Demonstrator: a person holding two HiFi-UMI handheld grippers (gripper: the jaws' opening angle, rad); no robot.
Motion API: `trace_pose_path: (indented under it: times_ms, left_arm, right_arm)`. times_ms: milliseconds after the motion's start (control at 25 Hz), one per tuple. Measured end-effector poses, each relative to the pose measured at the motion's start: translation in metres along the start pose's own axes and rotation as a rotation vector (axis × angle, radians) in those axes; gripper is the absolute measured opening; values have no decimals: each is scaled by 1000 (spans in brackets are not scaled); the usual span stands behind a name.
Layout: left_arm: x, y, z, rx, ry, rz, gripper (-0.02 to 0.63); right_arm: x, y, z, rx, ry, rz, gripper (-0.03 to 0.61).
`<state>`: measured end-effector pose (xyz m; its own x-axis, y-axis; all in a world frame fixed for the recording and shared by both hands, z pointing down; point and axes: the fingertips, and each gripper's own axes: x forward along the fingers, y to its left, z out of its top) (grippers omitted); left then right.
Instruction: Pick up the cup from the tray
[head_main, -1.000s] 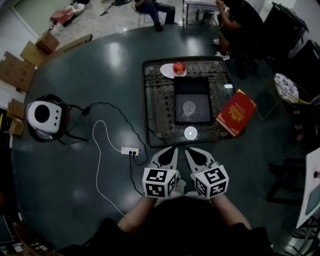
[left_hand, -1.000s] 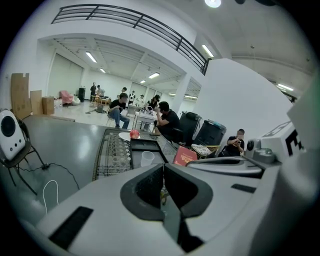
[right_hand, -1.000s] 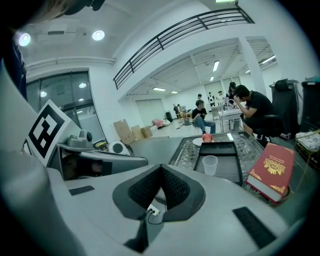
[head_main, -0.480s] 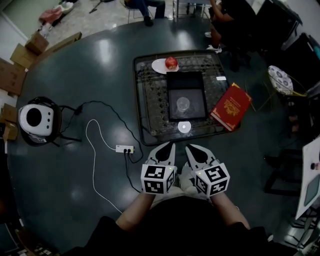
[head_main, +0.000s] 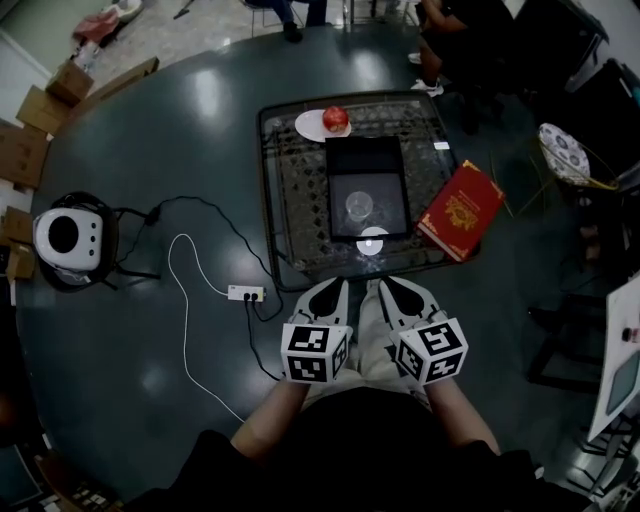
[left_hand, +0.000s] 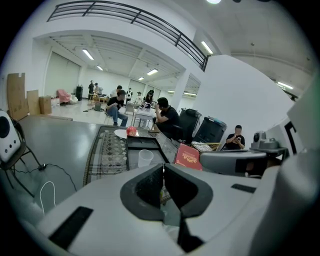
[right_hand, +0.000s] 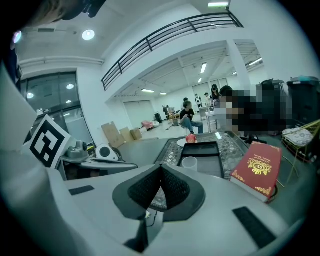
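While the left gripper (head_main: 338, 288) and right gripper (head_main: 386, 288) sit closed and empty, the red book (head_main: 460, 210) shows unreadable gold print.

Left gripper (head_main: 333, 290) & right gripper (head_main: 392, 290): white shells, black pads, b/w marker cubes (dark top worn).

Office hall with mezzanine railing (right_hand: 165, 39)

No readable text, red book (head_main: 459, 210) gold emblem illegible
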<state>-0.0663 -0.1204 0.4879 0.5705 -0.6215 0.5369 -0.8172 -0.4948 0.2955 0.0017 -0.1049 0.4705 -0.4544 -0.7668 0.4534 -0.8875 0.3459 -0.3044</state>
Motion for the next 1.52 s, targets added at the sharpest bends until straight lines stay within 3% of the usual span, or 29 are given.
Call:
trace_pose_path:
  times_ms: [400, 680, 840, 1200, 1520]
  left_arm:
    - [50, 12, 7, -41, 2, 38, 15]
    - [94, 22, 5, -12, 37, 58, 22]
    - [121, 28, 0, 8, 70, 60, 119]
    - [182, 53, -20, -4, 152, 98, 222]
    - [225, 61, -32, 53, 224, 111, 313]
  right_arm:
    - [32, -41, 10, -13, 44, 28, 11]
    - [57, -65, 12, 2, 79, 41, 11]
    - [68, -77, 11, 13, 99, 45, 11]
    - [83, -95, 6, 43, 124, 42, 11]
    - [88, -104, -2, 63, 141, 49, 11]
